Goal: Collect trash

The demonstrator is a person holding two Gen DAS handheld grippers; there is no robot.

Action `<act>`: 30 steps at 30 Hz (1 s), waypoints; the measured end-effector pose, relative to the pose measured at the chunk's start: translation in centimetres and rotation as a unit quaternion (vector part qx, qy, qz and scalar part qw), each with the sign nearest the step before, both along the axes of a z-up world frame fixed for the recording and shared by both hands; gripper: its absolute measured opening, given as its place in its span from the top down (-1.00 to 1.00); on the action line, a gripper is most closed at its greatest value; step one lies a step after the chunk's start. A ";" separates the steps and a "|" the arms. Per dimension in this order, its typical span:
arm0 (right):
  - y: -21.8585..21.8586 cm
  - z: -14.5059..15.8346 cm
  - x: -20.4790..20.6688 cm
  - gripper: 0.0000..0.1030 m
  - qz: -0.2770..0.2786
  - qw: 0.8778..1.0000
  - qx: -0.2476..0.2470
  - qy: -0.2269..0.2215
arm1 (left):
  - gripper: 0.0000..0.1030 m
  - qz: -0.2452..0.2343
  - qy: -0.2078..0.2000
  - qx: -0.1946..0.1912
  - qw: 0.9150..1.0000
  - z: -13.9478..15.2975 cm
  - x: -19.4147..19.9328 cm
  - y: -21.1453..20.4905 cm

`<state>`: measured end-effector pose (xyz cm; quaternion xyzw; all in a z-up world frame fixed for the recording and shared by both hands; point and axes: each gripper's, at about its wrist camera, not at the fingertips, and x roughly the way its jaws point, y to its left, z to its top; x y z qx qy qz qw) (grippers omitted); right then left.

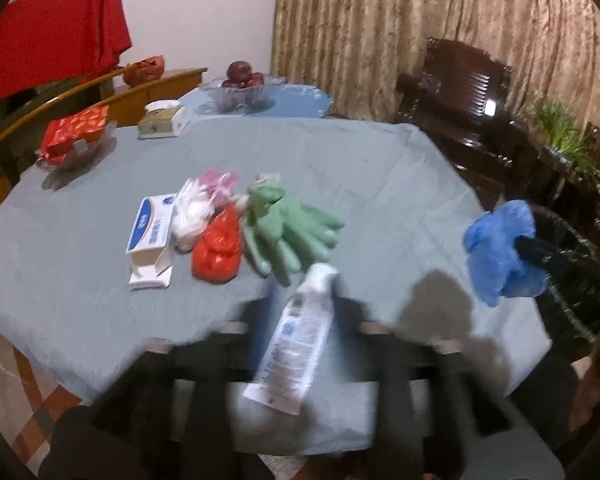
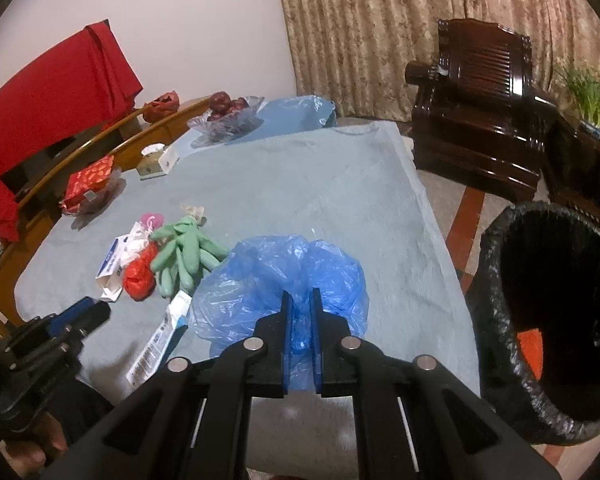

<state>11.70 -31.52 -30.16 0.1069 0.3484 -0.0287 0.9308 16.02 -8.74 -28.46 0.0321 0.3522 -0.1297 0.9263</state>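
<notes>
The right hand-held gripper (image 2: 300, 312) is clamped on a blue bag (image 2: 284, 280) over the surface (image 2: 340, 184); the bin (image 2: 548, 320) stands right (very near). The left hand-held gripper (image 1: 300, 312) grips a tube (image 1: 296, 344).

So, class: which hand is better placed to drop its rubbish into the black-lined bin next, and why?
The right. Its tongs are shut on the crumpled blue plastic bag, and the black-lined bin stands just to their right. The left tongs hold a white tube farther away.
</notes>
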 end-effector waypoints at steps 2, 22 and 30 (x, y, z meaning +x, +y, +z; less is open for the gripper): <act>0.0 -0.6 0.1 0.84 0.003 1.000 -0.003 0.006 | -0.52 0.007 -0.023 0.015 1.000 -0.4 -0.6 0.2; 0.4 -2.4 1.0 0.84 0.013 1.000 -0.006 0.022 | 0.72 -0.036 0.075 0.020 0.996 -7.4 1.8 -0.4; 0.5 -1.9 0.6 0.84 0.014 1.000 -0.011 0.016 | 1.00 -0.062 0.050 -0.002 0.997 -5.0 0.6 -0.7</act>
